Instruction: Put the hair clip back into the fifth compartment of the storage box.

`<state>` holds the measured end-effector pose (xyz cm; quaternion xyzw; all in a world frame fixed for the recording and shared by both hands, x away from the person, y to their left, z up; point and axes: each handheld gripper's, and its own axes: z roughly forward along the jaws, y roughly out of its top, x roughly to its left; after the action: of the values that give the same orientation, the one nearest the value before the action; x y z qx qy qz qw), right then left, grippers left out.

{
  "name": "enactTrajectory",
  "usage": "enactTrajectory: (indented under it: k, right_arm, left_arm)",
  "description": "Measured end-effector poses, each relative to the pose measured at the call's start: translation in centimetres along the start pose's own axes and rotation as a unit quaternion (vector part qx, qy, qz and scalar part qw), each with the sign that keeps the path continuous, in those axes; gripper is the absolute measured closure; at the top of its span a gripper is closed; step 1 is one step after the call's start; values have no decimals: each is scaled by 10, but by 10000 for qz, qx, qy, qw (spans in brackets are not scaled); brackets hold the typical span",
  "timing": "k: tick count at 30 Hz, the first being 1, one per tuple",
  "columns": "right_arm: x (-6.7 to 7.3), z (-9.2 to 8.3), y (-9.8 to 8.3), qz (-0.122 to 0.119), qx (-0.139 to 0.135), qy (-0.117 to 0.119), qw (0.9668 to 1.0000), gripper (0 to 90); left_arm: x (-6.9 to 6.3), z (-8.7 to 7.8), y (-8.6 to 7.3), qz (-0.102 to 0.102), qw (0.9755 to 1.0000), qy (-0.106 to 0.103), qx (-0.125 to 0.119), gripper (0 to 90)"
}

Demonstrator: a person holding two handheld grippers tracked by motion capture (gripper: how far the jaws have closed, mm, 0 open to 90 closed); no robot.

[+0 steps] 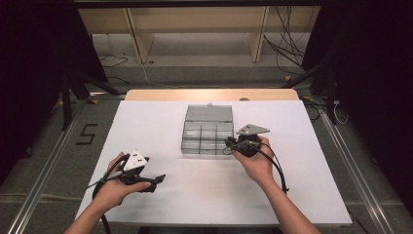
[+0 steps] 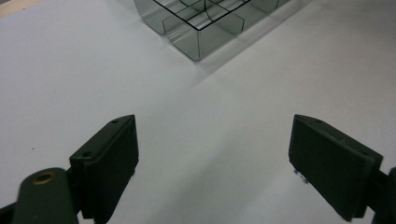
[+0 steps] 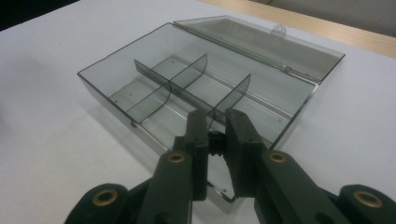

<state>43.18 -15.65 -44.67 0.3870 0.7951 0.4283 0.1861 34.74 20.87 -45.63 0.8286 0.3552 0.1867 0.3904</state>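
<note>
High view: we see clear compartment box (image 1: 208, 129), lid open, mid-table (image 1: 160, 195); right gripper (image 1: 229, 143) at its right edge.
Left gripper view: our left gripper (image 2: 212, 158) spread wide, nothing between.
Right gripper view: jaws clenched over box's near wall, small dark bit between them, we cannot tell what.

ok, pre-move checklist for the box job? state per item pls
1. Box lid open, laid back: ok.
2. Compartments free of parts: ok, none seen between the dividers.
3. Right gripper at the box's near wall: ok, jaws nearly together over it.
4. Something held in the right gripper: cannot tell; a small dark bit sits between the jaws.
5. Left gripper open and empty: ok, over bare table, apart from the box.
6. Box square on the table: ok in the high view.
</note>
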Motion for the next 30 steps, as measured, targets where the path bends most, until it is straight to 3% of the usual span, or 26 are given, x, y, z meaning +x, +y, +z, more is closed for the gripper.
enactTrajectory:
  k: [30]
  right_arm:
    - [3, 16, 6, 2, 119, 38, 9999, 804]
  left_arm:
    - [0, 0, 0, 3, 10000, -5, 0, 154]
